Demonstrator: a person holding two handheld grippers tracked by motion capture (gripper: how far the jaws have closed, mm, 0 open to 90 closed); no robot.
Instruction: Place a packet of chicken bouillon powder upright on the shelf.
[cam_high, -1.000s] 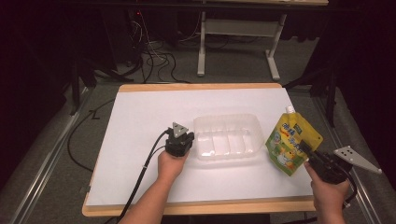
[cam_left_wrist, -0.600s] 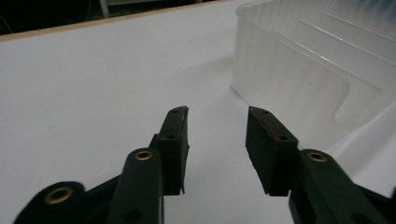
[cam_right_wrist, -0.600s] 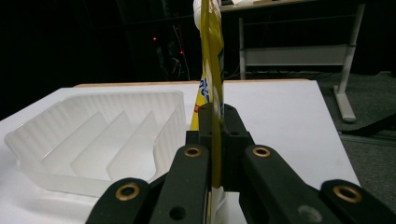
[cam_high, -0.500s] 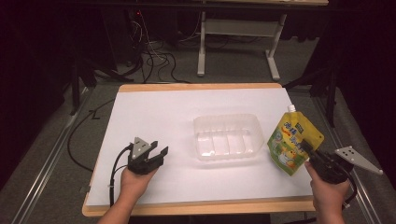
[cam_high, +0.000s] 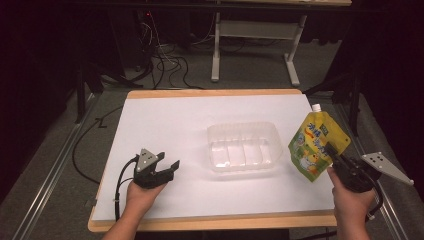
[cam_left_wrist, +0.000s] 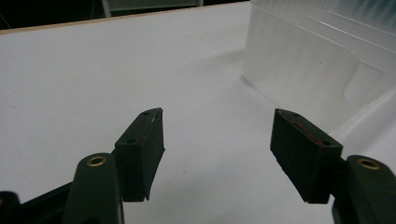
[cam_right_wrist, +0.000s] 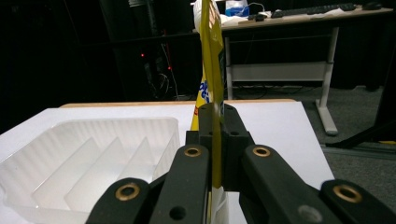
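Your left gripper (cam_high: 167, 169) has pulled back off the tray (cam_high: 244, 146), jaws apart and empty. Your right gripper (cam_high: 334, 152) stays clamped on the pouch (cam_high: 315, 145); loading looks next.

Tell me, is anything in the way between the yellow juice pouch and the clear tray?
Nothing visible. The right tongs hold the pouch just right of the tray, with bare white table between them.

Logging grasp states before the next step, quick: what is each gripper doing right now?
Left gripper: open, holding nothing, over the white table beside the clear tray.
Right gripper: shut on the yellow drink pouch, held upright.
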